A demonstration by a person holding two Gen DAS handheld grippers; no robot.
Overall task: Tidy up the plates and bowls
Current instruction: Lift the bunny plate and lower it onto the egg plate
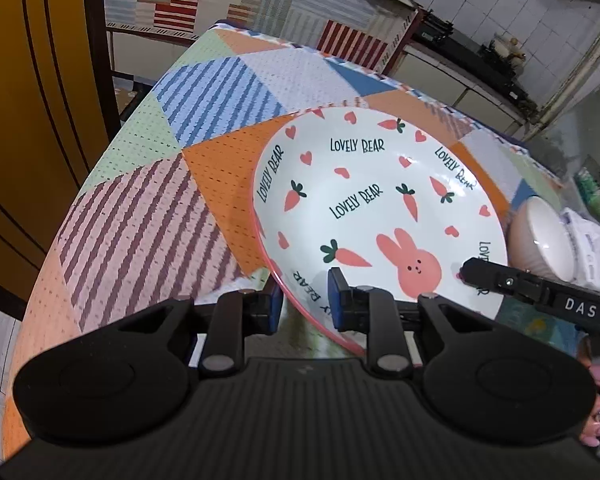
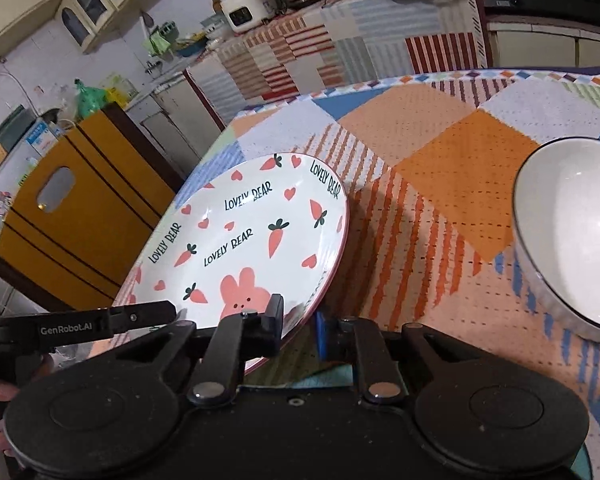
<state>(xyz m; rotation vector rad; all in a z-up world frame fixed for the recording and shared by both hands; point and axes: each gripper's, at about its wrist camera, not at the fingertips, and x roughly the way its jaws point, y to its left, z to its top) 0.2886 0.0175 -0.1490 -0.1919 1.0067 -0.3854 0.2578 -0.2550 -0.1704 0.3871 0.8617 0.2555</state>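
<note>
A white plate [image 1: 380,200] with pink rim, carrots, hearts, a pink rabbit and "LOVELY BEAR" print is held tilted above the patchwork tablecloth [image 1: 140,220]. My left gripper [image 1: 306,304] is shut on its near rim, one finger above, one below. My right gripper [image 2: 300,326] is shut on the same plate [image 2: 252,236] at its near right rim; it shows in the left wrist view [image 1: 476,270] over the plate's right side. The left gripper's finger shows in the right wrist view [image 2: 156,314]. A white bowl [image 2: 572,232] with a dark rim stands on the table to the right, also in the left wrist view [image 1: 544,236].
A yellow chair back [image 2: 72,216] stands at the table's left edge. A cloth-covered counter [image 2: 340,40] with appliances runs behind the table. Bags and packets [image 1: 592,240] lie beyond the bowl. Open tablecloth [image 2: 460,140] lies past the plate.
</note>
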